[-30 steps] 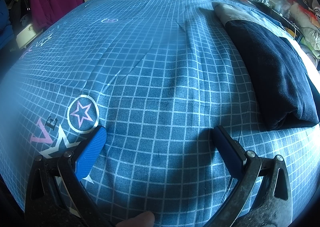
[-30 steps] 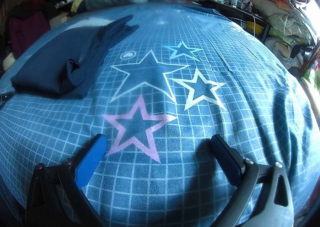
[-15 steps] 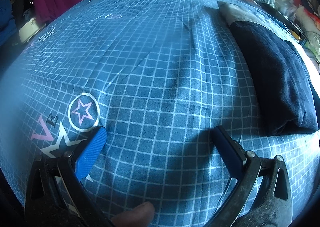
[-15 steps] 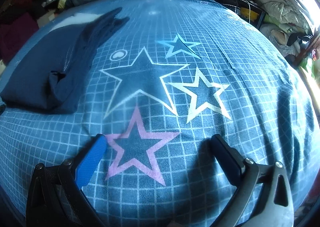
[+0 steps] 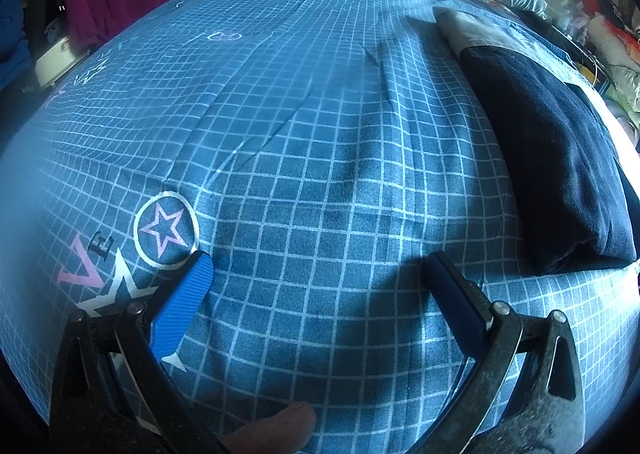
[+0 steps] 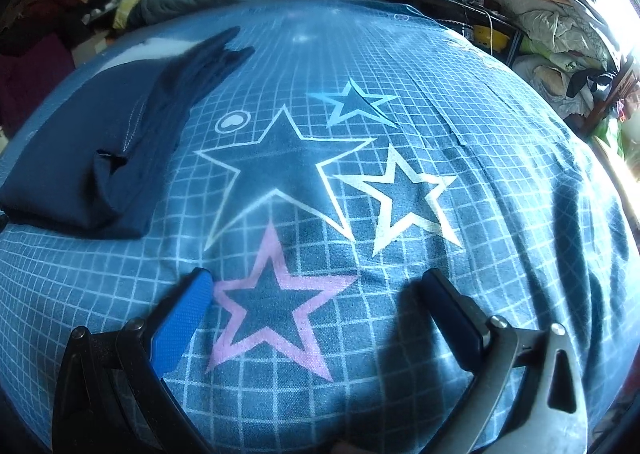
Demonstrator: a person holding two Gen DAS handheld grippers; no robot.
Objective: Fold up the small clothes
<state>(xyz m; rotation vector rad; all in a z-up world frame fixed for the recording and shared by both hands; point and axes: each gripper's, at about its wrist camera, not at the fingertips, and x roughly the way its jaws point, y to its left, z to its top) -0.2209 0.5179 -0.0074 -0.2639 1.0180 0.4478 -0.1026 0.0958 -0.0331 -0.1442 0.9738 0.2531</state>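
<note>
1. Here, the left gripper [image 5: 320, 270] hangs over the bed [image 5: 320, 114], fingers spread wide, holding nothing.
2. The right gripper [image 6: 316, 286] likewise gapes empty.
3. The folded navy garment [image 5: 560, 158] lies at two o'clock from the left gripper, ten o'clock from the right.

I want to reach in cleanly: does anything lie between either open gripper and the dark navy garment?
Nothing visible does. Only bare blue grid-patterned bedsheet separates the left gripper and right gripper from the dark navy folded garment.

Strong daylight glare from the right, hazy far bedspread [image 6: 500, 134], heavy fisheye edge warping.
</note>
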